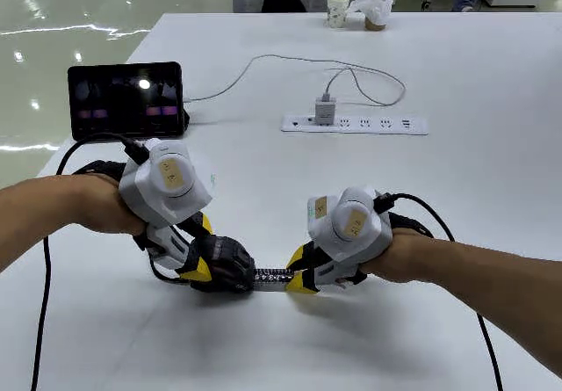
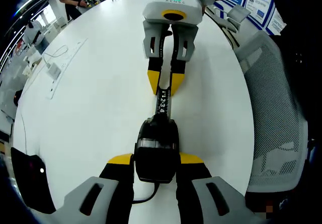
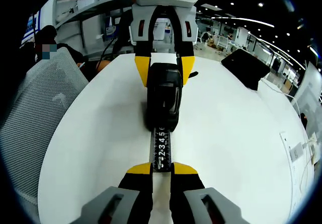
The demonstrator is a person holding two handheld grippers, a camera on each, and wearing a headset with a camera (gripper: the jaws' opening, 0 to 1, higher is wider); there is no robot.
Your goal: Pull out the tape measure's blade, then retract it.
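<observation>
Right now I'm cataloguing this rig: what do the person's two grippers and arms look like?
Both the left gripper and right gripper have rounded white housings with small tan stickers, black jaws tipped in yellow, and a black cable trailing off each. The forearms are bare to the picture's edge.

Brightness: bright, even white light over the whole table (image 1: 457,145).
Source: overhead; ceiling strips (image 3: 251,20) show in the right gripper view.
Glare: white streaks on the glossy floor (image 1: 53,22) beyond the table's far left corner; one lamp spot on the tablet (image 1: 127,101) screen.
Shadows: soft, pale, tight under the left gripper (image 1: 206,264) and right gripper (image 1: 303,278).
Focus: blade (image 3: 161,151) numerals crisp; the black tape measure (image 2: 157,148) holds a faint sheen.
Distortion: both gripper views bow the table's edges hard.
</observation>
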